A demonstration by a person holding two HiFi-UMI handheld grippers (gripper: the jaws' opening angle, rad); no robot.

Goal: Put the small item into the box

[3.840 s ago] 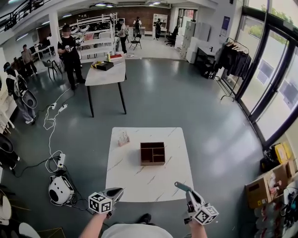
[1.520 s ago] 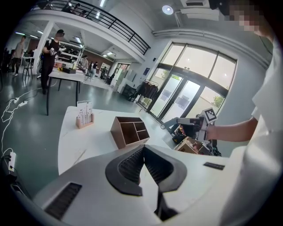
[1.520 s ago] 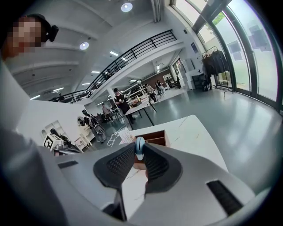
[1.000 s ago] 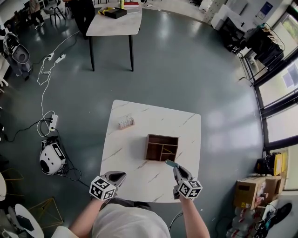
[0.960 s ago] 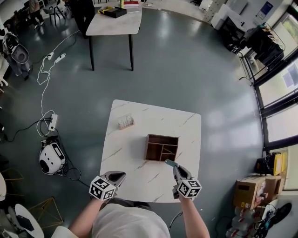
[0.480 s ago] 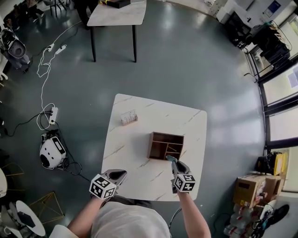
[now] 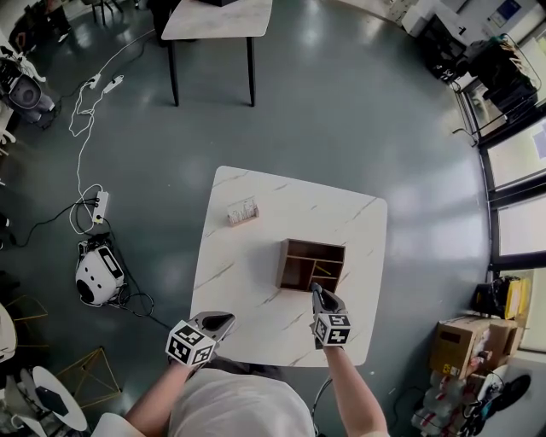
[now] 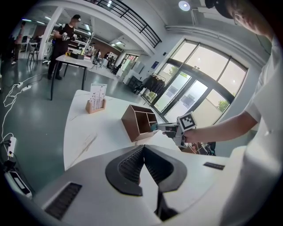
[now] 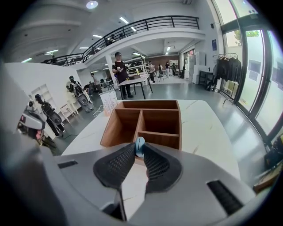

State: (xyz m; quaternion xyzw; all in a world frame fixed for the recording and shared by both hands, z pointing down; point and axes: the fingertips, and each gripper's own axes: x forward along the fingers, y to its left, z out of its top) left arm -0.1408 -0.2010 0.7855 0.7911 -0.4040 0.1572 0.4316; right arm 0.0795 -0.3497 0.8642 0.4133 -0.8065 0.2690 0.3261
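A brown wooden box [image 7: 312, 265] with several open compartments stands on the white marble table [image 7: 247, 282]. My right gripper [image 7: 316, 292] is shut on a small light-blue item [image 9: 139, 147] and hovers at the box's [image 9: 143, 122] near rim. In the left gripper view the right gripper [image 8: 160, 128] reaches the box [image 8: 139, 122] from the right. My left gripper [image 8: 142, 152] is shut with nothing in it, and it hangs at the table's near left edge [image 7: 217, 322].
A small wooden stand with white cards [image 7: 243, 212] sits at the table's far left part. Another table [image 7: 217, 17] stands farther off. A white device [image 7: 94, 277] and cables lie on the floor at left. Cardboard boxes [image 7: 465, 346] are at right.
My right gripper has moved forward with the blue item, from the table's near edge up to the box's near rim. The head camera has tilted further down. The left gripper has stayed put.
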